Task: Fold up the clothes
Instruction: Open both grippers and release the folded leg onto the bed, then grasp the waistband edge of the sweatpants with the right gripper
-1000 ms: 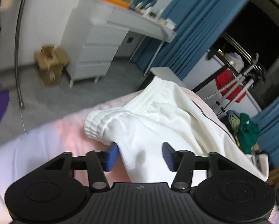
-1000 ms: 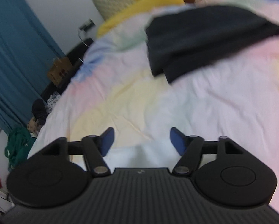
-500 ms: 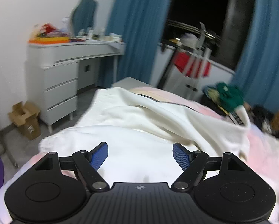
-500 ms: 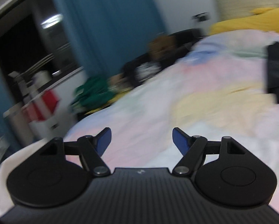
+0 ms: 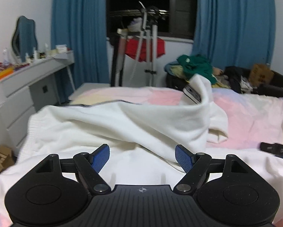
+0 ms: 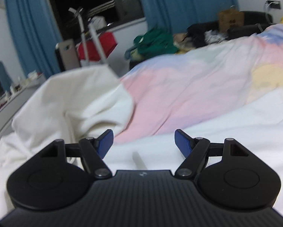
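Lying crumpled across the near side of the bed [image 5: 251, 113], a white garment [image 5: 122, 124] shows a ribbed hem at its left edge and one peak raised at its far right end. Left claw [image 5: 142, 158] hangs just above the cloth, blue pads [image 5: 100, 158] spread wide, gripping nothing. Right claw [image 6: 144, 143] likewise released, low over the pastel bedspread, with the garment [image 6: 69, 102] heaped to its left. Beyond the bed: blue curtains [image 5: 79, 34], drying rack [image 5: 147, 37], green clothes pile [image 5: 196, 66].
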The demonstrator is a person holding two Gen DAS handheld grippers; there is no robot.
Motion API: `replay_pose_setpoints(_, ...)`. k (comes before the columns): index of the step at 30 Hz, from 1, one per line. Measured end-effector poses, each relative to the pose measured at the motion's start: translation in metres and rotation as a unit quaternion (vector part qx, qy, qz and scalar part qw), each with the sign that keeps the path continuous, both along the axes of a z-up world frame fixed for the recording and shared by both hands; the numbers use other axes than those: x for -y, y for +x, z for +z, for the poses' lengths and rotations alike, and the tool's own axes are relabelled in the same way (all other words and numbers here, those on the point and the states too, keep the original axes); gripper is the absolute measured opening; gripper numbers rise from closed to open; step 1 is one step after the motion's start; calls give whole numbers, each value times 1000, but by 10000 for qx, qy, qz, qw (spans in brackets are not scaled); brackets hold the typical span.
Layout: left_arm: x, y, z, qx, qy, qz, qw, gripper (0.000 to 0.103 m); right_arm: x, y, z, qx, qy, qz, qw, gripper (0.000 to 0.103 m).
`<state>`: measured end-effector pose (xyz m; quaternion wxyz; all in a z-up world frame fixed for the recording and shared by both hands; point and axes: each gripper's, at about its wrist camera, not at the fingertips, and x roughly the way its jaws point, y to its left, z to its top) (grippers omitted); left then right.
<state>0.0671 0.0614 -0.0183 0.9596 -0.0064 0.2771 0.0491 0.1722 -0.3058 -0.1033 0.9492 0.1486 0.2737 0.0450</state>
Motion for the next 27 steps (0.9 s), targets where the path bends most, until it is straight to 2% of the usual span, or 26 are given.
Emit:
replay_pose_setpoints(7,-9,20,-30,-76,31,-202,9998,78,-34,51,-35,-422,-23,366,9984,74)
replay_pose_setpoints(11,-31,30,-47,-13,-51,-67,10000,78,-36,92,-54,-561,239,61,9981,71)
replay_pose_setpoints(13,-45,42,-57,-205,-350,81,9991,78,-40,115,-59,-641,356,-34,9973,72)
replay_pose_setpoints(16,-65,56,-72,-460,-788,293,9954,78,-53,144,-61,-591,270,-146,9978,70)
replay_pose_setpoints(18,-74,63,-79,-581,-913,354,9935,77,-67,157,-59,-555,-251,-277,9978,60)
replay_pose_setpoints(21,-78,64,-78,-470,-877,342,9945,77,-76,171,-50,-619,-689,-466,9946,28)
replay_pose_setpoints(22,-78,64,-77,-414,-840,325,9951,77,-76,170,-40,-508,-794,-520,9942,18)
replay_pose_setpoints(24,-78,62,-73,-321,-807,307,9958,77,-75,168,-19,-199,-1132,-645,9913,13)
replay_pose_setpoints(27,-77,58,-65,-209,-1016,290,9942,76,-66,168,22,212,-1911,-740,9786,12)
